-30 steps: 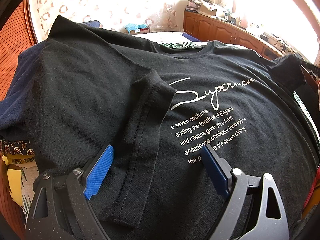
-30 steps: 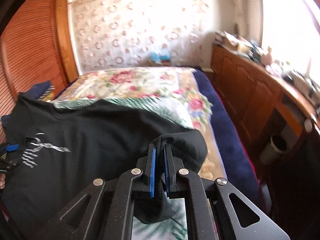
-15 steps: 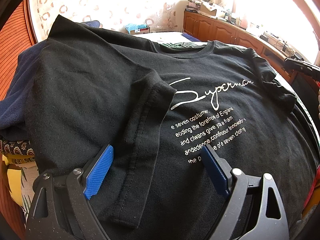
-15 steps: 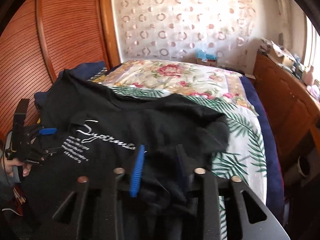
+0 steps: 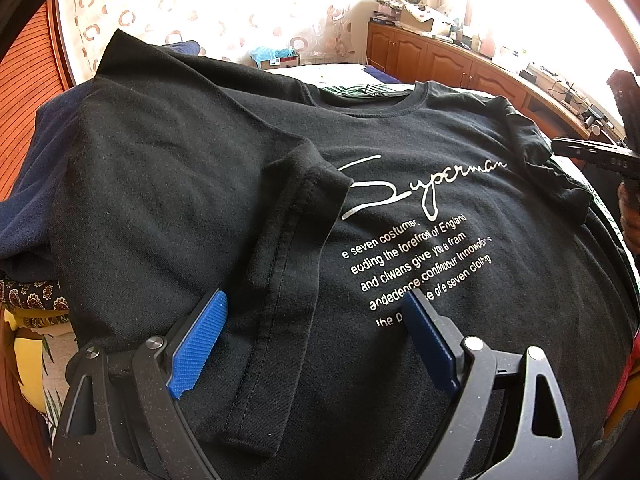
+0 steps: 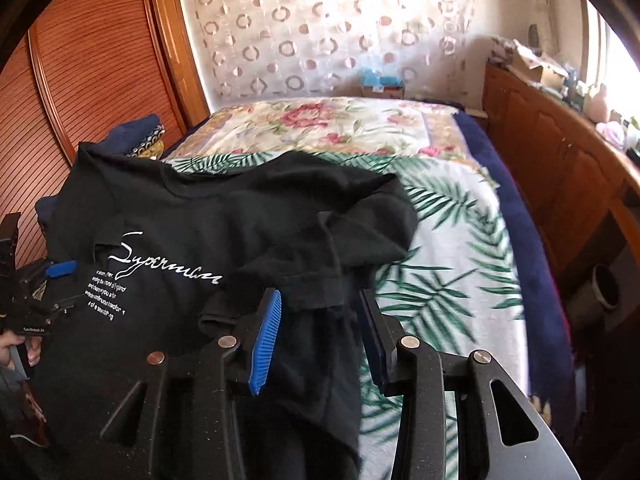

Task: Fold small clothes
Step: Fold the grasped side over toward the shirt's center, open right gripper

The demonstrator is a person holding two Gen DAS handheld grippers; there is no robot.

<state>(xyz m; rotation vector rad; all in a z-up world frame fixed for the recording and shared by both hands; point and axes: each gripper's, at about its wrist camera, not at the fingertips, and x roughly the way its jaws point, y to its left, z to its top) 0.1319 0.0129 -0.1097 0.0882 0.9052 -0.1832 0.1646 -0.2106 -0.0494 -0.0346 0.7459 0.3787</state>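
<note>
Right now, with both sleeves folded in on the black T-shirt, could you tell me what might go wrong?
The right sleeve lies bunched between the right gripper's parted pads and may catch as it withdraws. The left sleeve lies loose between the open left gripper's pads; dragging could undo its fold.

A home bedroom: floral bedspread (image 6: 344, 124), wooden wardrobe doors (image 6: 88, 76), cluttered sideboard (image 6: 560, 148), patterned curtain (image 6: 320, 24).
</note>
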